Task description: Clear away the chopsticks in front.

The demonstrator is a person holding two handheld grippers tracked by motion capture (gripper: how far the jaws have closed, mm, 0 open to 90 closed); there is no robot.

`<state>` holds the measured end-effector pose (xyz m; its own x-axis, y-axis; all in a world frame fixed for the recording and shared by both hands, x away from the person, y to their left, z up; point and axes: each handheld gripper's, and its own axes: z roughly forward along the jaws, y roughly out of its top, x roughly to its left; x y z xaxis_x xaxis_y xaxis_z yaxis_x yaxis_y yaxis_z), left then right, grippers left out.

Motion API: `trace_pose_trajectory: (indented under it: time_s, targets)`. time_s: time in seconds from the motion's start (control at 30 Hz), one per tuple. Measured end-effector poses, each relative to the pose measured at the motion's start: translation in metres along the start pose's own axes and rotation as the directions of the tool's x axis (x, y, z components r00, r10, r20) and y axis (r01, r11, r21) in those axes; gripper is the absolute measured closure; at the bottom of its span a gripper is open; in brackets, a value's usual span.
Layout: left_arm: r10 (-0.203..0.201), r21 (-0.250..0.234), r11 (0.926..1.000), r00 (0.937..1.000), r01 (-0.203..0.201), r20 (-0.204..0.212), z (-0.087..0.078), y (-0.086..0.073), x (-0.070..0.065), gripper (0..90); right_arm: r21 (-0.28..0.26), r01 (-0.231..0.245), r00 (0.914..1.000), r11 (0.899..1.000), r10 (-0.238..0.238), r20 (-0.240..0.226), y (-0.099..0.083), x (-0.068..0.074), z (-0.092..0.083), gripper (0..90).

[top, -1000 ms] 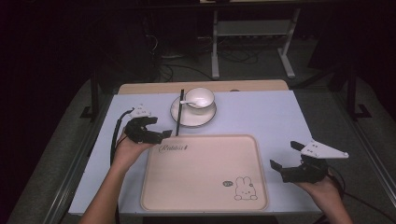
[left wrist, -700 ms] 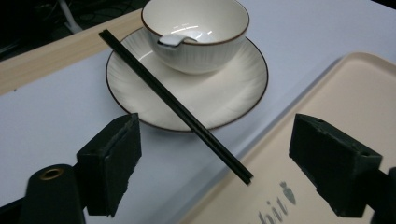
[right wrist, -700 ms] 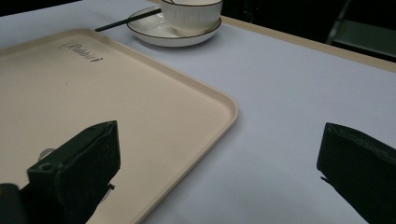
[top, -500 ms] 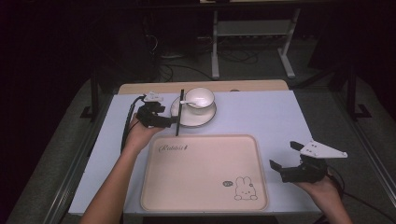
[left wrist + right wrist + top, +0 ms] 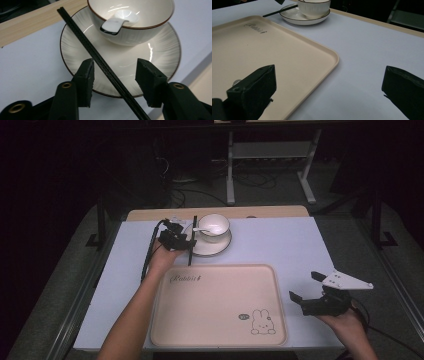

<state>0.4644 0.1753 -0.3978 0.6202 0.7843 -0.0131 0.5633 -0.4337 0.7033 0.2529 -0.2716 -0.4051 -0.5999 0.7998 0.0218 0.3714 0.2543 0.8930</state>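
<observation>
Since a second ago your left hand has travelled up from the tray's near-left corner to the far end of the table, while your right hand has stayed put.

Nearest you, your right gripper [image 5: 305, 287] sits just off the right edge of the beige tray [image 5: 200, 320], held low over the white table cover [image 5: 280, 240], your hand cupped beneath it. Its jaws are spread wide; in the right gripper view [image 5: 327, 90] one hangs over the tray's rim and the other over bare cover.

The tray lies flat in front of you, a rabbit printed near its right corner.

Beyond it, your left forearm reaches forward and slightly right, the wrist straight, carrying your left gripper [image 5: 186, 242] to the saucer's left side. In the left gripper view [image 5: 113, 73] its jaws stand apart with the black chopsticks [image 5: 100, 61] passing between them, touched by neither.

The chopsticks rest slanted across the saucer's [image 5: 160, 57] left rim. The bowl [image 5: 140, 27] stands on the saucer, a white spoon [image 5: 117, 23] leaning inside.
</observation>
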Motion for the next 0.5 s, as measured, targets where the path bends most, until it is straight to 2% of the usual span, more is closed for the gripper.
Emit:
trace_pose_trajectory:
  time_s: [0.13, 0.3, 0.5]
  targets:
    - [-0.012, 0.017, 0.9998, 0.9999, 0.012, 0.003, 0.009, -0.001, 0.0, 55.9, -0.003, -0.003, 1.0, 1.0, 0.003, -0.002, 0.0, 0.0, -0.001, 0.0]
    - [-0.01, 0.042, 0.999, 0.9999, 0.011, -0.013, 0.017, -0.001, 0.001, 58.7, -0.002, -0.005, 1.0, 1.0, 0.005, -0.003, 0.0, 0.0, -0.001, 0.0]
    - [-0.036, 0.064, 0.9972, 0.9989, 0.038, -0.03, 0.025, -0.002, 0.002, 63.0, -0.003, -0.005, 1.0, 1.0, 0.005, -0.002, -0.001, -0.001, -0.002, 0.0]
